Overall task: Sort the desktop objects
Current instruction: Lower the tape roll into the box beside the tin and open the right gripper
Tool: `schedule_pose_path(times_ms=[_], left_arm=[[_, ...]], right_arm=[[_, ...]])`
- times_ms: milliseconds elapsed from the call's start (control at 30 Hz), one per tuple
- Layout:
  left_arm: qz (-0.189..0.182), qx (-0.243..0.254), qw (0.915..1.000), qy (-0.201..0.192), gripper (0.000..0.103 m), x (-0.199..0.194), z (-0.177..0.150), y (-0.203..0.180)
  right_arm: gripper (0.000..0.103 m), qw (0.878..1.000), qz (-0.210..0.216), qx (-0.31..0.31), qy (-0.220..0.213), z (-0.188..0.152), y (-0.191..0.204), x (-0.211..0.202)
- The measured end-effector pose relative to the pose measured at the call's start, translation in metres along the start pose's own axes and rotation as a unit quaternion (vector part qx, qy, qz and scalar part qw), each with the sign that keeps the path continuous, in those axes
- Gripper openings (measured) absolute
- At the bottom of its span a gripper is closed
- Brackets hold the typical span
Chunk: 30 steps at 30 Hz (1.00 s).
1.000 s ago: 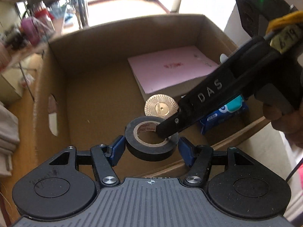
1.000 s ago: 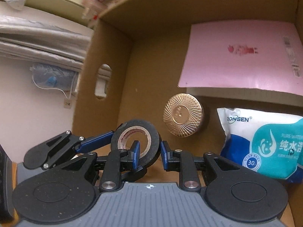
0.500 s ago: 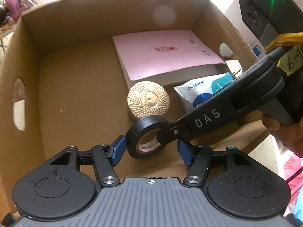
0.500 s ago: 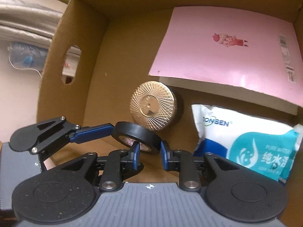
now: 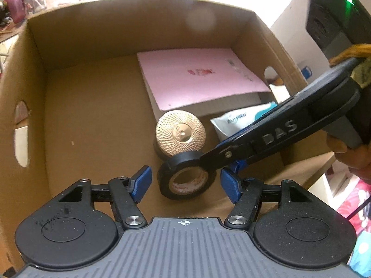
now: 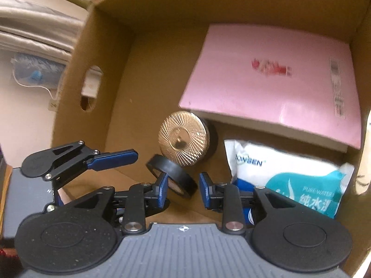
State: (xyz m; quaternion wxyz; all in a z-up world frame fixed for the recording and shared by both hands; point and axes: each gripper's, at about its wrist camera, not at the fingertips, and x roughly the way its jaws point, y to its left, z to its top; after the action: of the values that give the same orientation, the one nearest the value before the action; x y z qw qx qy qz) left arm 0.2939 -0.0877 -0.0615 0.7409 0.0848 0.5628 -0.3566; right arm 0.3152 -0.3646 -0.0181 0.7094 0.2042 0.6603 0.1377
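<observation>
Both grippers, left (image 5: 184,183) and right (image 6: 182,188), were opening around the tape (image 5: 186,177), pads already clear of it. Released tilted, it could roll against the gold lid (image 5: 180,134) inside the box (image 5: 139,16).

Blurred red print on pink book (image 6: 273,88); wipes pack (image 5: 238,122) half behind right gripper (image 5: 209,162).

The left tongs (image 5: 185,181) point steeply down and their jaws are opening, both blue pads clear. The right tongs (image 6: 182,186) also point steeply down, reaching across in front of the left ones, and their jaws are opening too.
</observation>
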Motion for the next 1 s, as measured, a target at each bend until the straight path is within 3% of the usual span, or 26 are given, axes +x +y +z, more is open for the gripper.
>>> schedule_pose_path(times_ms=[300,533,700,733,800,867,1000], left_arm=[[0.013,-0.006,0.9998,-0.011,0.067,-0.007,0.001,0.01],[0.013,0.0,0.9999,-0.008,0.068,-0.005,-0.003,0.01],[0.017,0.007,0.9998,-0.008,0.068,-0.004,-0.004,0.008],[0.018,0.008,0.9998,-0.009,0.068,-0.005,-0.005,0.008],[0.02,0.008,0.9997,-0.013,0.07,-0.009,-0.006,0.009],[0.021,0.005,0.9996,-0.02,0.072,-0.016,-0.007,0.01],[0.027,-0.002,0.999,-0.035,0.074,-0.031,-0.009,0.014]], right_arm=[[0.03,0.999,0.003,-0.028,-0.033,-0.01,0.004,0.004],[0.029,0.999,-0.023,-0.036,-0.02,-0.007,0.014,0.016],[0.028,1.0,-0.005,-0.002,-0.004,0.003,0.001,0.02],[0.02,1.0,-0.007,0.005,0.002,0.003,-0.001,0.022],[0.017,1.0,-0.009,0.022,0.019,0.006,-0.004,0.033],[0.006,0.999,-0.027,0.022,0.022,0.003,-0.004,0.035],[0.006,0.999,-0.028,0.022,0.01,0.005,-0.002,0.027]])
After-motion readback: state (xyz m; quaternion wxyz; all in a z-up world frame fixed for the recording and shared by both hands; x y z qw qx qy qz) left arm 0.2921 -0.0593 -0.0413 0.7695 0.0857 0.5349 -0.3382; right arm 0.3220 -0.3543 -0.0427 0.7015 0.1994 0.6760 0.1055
